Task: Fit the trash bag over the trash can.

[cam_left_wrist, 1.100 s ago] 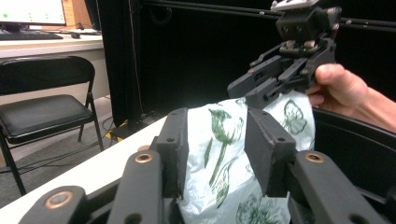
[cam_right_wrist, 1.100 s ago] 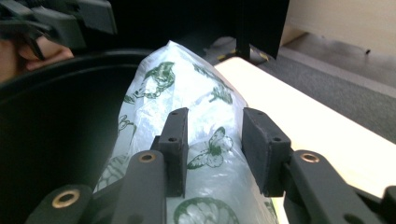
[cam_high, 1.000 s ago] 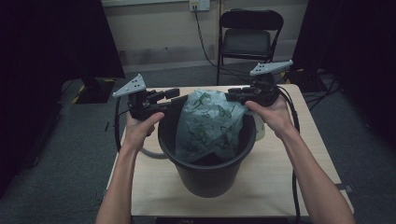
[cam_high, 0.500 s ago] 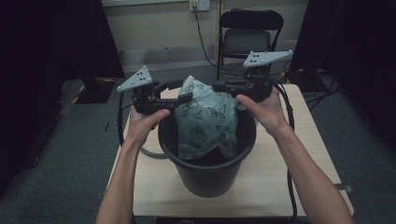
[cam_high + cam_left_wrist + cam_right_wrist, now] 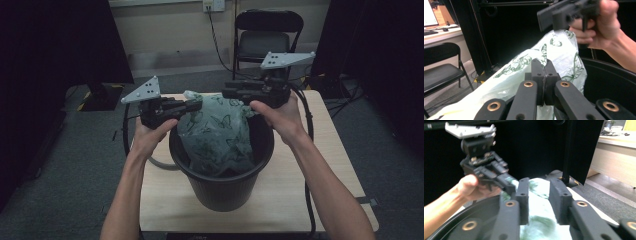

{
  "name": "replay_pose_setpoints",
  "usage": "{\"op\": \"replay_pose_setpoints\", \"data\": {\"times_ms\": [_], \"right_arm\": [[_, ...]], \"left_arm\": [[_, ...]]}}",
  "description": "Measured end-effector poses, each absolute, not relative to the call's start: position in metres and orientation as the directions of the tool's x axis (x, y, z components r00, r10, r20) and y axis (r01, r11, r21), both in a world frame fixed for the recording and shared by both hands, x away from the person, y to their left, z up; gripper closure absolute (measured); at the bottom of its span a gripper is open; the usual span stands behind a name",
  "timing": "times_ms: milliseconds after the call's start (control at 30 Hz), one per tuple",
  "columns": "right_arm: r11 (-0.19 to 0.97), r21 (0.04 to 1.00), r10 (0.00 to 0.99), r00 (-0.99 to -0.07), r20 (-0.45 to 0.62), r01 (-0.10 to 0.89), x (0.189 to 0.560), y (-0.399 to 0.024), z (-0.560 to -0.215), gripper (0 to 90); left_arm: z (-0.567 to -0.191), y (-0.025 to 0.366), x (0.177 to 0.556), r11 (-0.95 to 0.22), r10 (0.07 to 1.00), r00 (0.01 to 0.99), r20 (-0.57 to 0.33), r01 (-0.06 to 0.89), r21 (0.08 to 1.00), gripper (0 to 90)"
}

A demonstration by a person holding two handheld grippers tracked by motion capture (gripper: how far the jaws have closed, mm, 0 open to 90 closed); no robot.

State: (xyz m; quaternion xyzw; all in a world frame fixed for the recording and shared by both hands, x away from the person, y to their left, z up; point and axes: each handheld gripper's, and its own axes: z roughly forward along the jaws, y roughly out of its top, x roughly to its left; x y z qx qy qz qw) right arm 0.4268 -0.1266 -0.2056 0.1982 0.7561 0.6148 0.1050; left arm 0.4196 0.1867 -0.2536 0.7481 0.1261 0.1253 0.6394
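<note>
A translucent plastic bag printed with green butterflies stands in a black bucket and rises above its rim. My left gripper is at the bag's upper left corner. Its jaws have just closed, and in the left gripper view they meet pad to pad on the film of the bag. My right gripper hovers over the bag's top right. Its jaws have just been opening; in the right gripper view they stand apart above the bag without pressing on it.
The bucket stands on a small wooden table. A black folding chair is behind the table by the wall. Cables trail from both grippers over the table's sides. Dark curtains hang to the left and right.
Both hands rose above the bucket's rim and the bag's top was drawn upward. The left jaws came together at the bag's corner. The right jaws parted slightly.
</note>
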Motion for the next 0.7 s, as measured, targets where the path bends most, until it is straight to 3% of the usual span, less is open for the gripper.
{"op": "replay_pose_setpoints", "data": {"times_ms": [133,333,400,433,600,700], "right_arm": [[0.144,0.967,0.476,-0.871,0.118,0.209,0.439,-0.148,-0.216,70.7],[0.201,0.928,0.541,-0.825,0.162,0.314,0.455,-0.167,-0.252,50.2],[0.203,0.921,0.553,-0.815,0.173,0.333,0.456,-0.171,-0.260,48.3],[0.205,0.917,0.550,-0.815,0.183,0.343,0.456,-0.171,-0.262,47.8],[0.247,0.897,0.537,-0.822,0.188,0.367,0.458,-0.166,-0.266,52.0],[0.268,0.894,0.527,-0.832,0.175,0.358,0.458,-0.163,-0.265,58.4]], "left_arm": [[-0.264,0.191,0.417,-0.170,0.363,0.931,0.018,0.047,0.984,90.0],[-0.270,0.196,0.416,-0.162,0.383,0.924,-0.001,0.068,0.984,90.0],[-0.272,0.198,0.416,-0.149,0.377,0.926,-0.014,0.076,0.986,89.4],[-0.273,0.198,0.416,-0.151,0.379,0.925,-0.016,0.079,0.985,86.7],[-0.268,0.199,0.414,-0.113,0.419,0.907,-0.024,0.079,0.990,55.9],[-0.265,0.201,0.416,-0.085,0.429,0.903,-0.041,0.085,0.993,50.0]]}}
